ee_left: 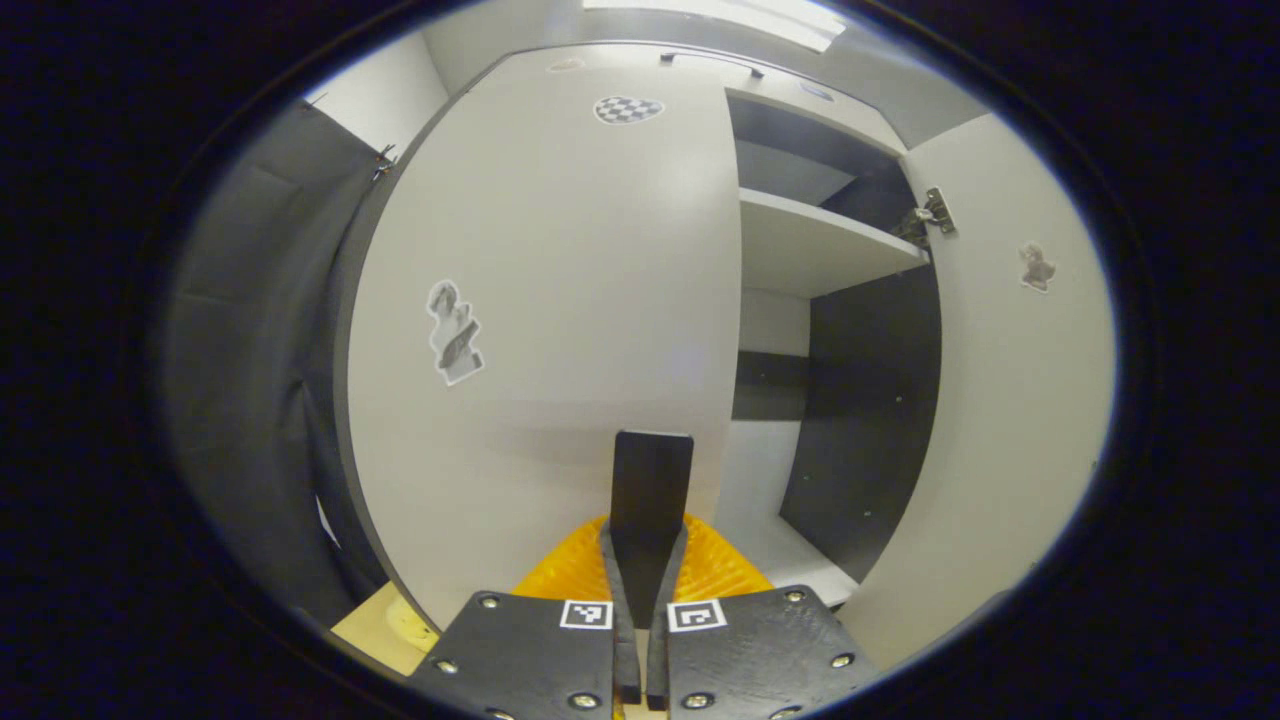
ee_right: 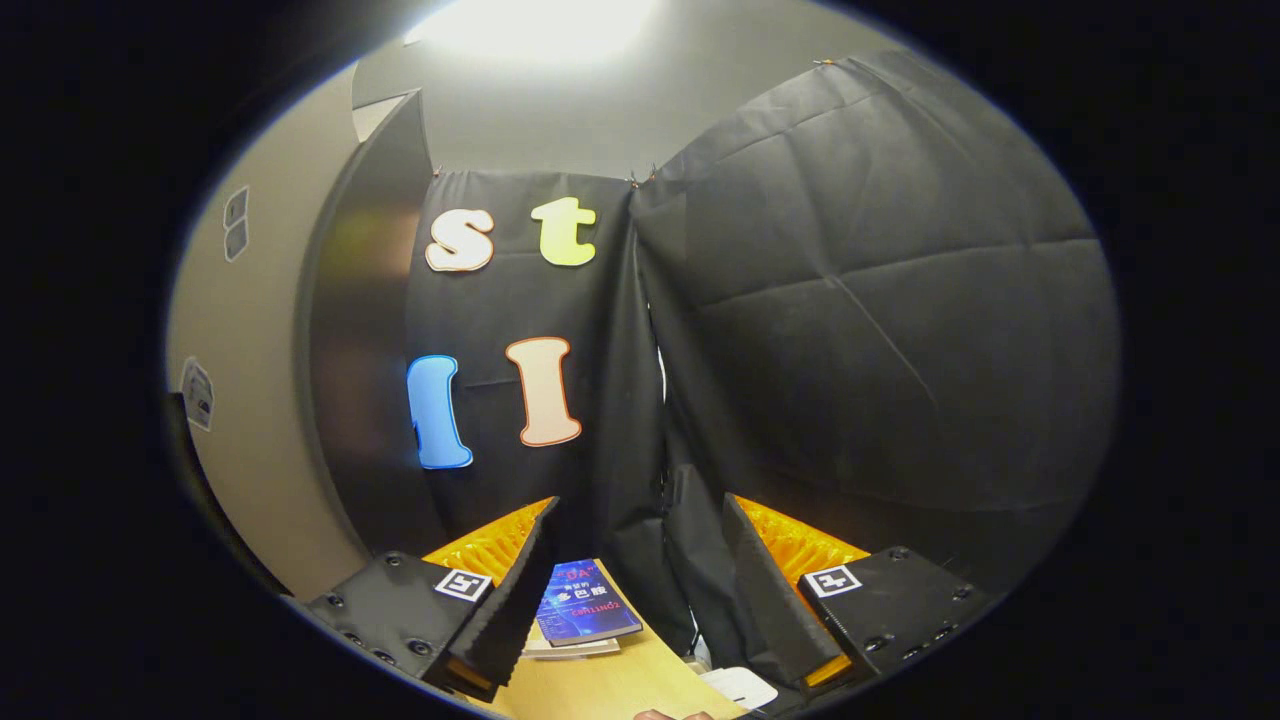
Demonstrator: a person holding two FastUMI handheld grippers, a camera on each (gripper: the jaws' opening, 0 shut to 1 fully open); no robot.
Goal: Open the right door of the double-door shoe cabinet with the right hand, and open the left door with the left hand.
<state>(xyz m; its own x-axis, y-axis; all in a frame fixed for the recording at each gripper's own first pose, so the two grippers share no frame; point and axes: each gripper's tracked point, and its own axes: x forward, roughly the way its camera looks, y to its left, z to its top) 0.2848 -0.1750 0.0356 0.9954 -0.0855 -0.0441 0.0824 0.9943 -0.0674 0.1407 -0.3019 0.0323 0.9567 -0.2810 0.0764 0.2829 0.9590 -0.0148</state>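
Left gripper view: left gripper (ee_left: 650,470), fingers pressed together, nothing between them, tips close to the pale flat left door (ee_left: 550,300) of the shoe cabinet, near its right edge; contact unclear. Left door looks closed. Right door (ee_left: 1010,400), same pale panel, swung open at far right. White shelf (ee_left: 815,250) and dark inner wall exposed between them.

Right gripper view: right gripper (ee_right: 640,560) spread wide, empty, facing black cloth; blue book (ee_right: 585,605) on tan wooden surface (ee_right: 610,685) below.
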